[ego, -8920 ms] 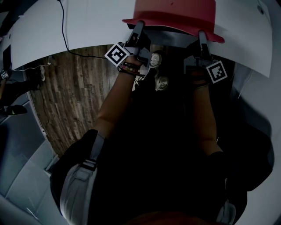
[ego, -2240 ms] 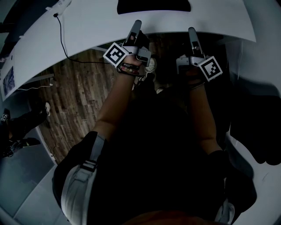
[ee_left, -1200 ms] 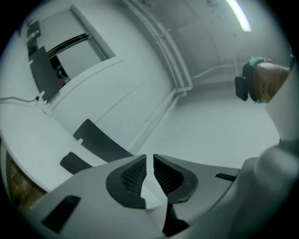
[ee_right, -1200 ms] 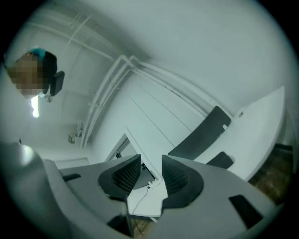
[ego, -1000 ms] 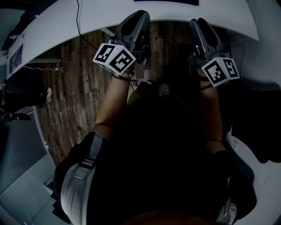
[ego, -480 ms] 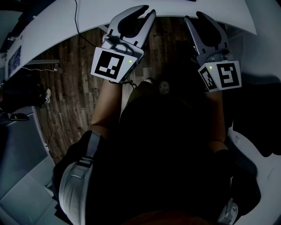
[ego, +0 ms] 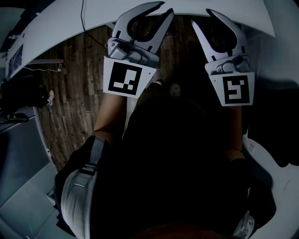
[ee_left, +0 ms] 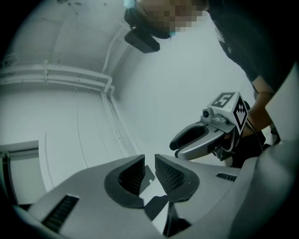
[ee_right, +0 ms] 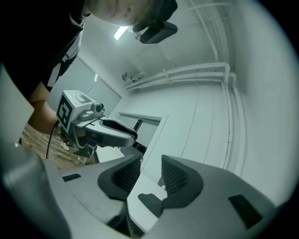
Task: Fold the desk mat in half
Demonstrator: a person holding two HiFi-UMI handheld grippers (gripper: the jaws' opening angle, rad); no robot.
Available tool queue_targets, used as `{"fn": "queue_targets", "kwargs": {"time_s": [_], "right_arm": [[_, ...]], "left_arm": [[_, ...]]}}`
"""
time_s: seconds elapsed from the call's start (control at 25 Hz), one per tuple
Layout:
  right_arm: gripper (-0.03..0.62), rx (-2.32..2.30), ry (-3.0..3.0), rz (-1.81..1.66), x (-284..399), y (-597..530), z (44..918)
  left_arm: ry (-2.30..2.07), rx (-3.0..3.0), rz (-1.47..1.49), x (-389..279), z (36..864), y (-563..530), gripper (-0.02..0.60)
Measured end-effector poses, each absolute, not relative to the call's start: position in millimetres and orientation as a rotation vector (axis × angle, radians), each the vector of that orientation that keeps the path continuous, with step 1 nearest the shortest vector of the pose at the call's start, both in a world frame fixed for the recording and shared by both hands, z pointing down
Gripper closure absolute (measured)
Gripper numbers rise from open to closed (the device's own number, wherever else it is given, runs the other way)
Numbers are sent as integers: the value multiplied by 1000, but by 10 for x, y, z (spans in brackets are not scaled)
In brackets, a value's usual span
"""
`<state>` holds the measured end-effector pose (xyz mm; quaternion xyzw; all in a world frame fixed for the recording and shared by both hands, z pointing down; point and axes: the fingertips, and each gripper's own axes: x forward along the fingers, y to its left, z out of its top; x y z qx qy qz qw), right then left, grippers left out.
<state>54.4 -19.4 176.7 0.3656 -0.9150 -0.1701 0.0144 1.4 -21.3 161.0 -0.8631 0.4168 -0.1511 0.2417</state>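
The left gripper [ego: 166, 7] had jaws that had just been opening; the right gripper [ego: 201, 16] held its jaws apart; both were empty, side by side; no mat showed ahead.

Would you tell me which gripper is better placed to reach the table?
Right, only marginally. The left gripper and right gripper hang side by side before the table, both empty; the right's jaws stand wider apart, while the left's have just been opening.

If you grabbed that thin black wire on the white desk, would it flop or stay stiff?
Probably floppy: the black wire is thin and bends over the edge of the white desk. Likely light too, being so thin, so a push would slide it easily.
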Motion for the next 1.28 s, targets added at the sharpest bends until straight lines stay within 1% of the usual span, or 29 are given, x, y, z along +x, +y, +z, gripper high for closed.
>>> {"fn": "queue_targets", "kwargs": {"time_s": [0.2,0.56,0.64,0.76,0.8,0.84,0.88,1.28], "right_arm": [[451,1114,-2718,-672,534,-187,1882],[451,1051,-2663,-716,499,-201,2033],[453,1038,-2659,-735,486,-207,2042],[480,1026,-2651,-744,473,-206,2065],[506,1021,-2652,-743,465,-200,2069],[545,1013,-2658,-736,454,-193,2075],[562,1002,-2664,-725,443,-188,2086],[565,1007,-2567,-777,467,-256,2187]], "left_arm": [[1101,-2266,-557,30,1785,-243,508],[1020,-2147,-748,110,2004,-241,508],[1014,-2150,-766,107,2033,-246,519],[1017,-2144,-785,82,2046,-260,546],[1017,-2133,-799,70,2054,-265,550],[1015,-2118,-818,60,2070,-270,559],[1008,-2104,-838,57,2095,-272,568],[1000,-2158,-860,78,2210,-332,569]]}}
